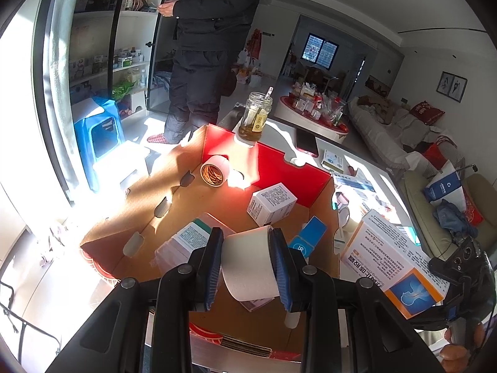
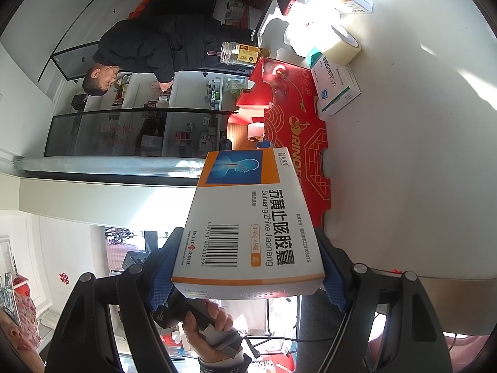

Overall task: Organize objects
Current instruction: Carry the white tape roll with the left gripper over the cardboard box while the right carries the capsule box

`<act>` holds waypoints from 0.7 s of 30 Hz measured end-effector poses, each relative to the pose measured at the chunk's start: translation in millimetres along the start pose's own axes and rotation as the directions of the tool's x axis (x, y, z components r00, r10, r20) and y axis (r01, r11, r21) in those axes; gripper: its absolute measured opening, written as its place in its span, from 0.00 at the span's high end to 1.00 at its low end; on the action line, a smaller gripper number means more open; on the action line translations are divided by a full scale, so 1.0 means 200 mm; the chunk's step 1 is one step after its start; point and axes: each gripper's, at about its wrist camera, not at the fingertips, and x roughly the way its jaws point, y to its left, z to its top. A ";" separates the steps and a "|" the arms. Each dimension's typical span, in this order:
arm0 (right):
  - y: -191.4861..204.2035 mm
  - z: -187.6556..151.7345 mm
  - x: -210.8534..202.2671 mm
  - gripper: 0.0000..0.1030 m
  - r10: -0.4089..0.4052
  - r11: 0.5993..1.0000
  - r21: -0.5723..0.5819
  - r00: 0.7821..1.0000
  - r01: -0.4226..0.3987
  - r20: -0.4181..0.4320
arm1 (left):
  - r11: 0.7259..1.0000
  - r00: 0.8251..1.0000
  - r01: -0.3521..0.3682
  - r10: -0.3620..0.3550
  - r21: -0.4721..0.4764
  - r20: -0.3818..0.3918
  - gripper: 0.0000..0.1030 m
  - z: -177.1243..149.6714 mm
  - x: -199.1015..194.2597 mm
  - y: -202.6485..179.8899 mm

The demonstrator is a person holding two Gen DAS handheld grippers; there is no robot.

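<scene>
Left tool [image 1: 247, 259] clamping tape roll [image 1: 248, 264] over box [image 1: 192, 199] | right tool [image 2: 247, 272] gripping medicine carton [image 2: 248, 217] | advice: be lowering roll toward bare 12 o'clock floor before letting go

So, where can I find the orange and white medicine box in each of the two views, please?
Left wrist view: the orange and white medicine box is at the lower right, beside the open carton.
Right wrist view: the same box fills the centre, clamped between the right gripper's blue pads.
Shared landmark: the glass jar, at the carton's far red flap in both views.
</scene>
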 end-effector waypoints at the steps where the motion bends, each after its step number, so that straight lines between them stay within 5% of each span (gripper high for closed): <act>1: 0.00 0.00 0.00 0.24 0.001 1.000 0.000 1.000 -0.001 -0.001 | 1.000 1.000 -0.001 0.001 0.000 -0.001 0.68 0.00 0.00 0.00; 21: 0.24 0.12 0.33 0.24 -0.007 0.991 -0.132 0.997 -0.003 -0.081 | 0.998 0.999 -0.039 0.037 0.050 0.036 0.68 0.13 0.16 0.04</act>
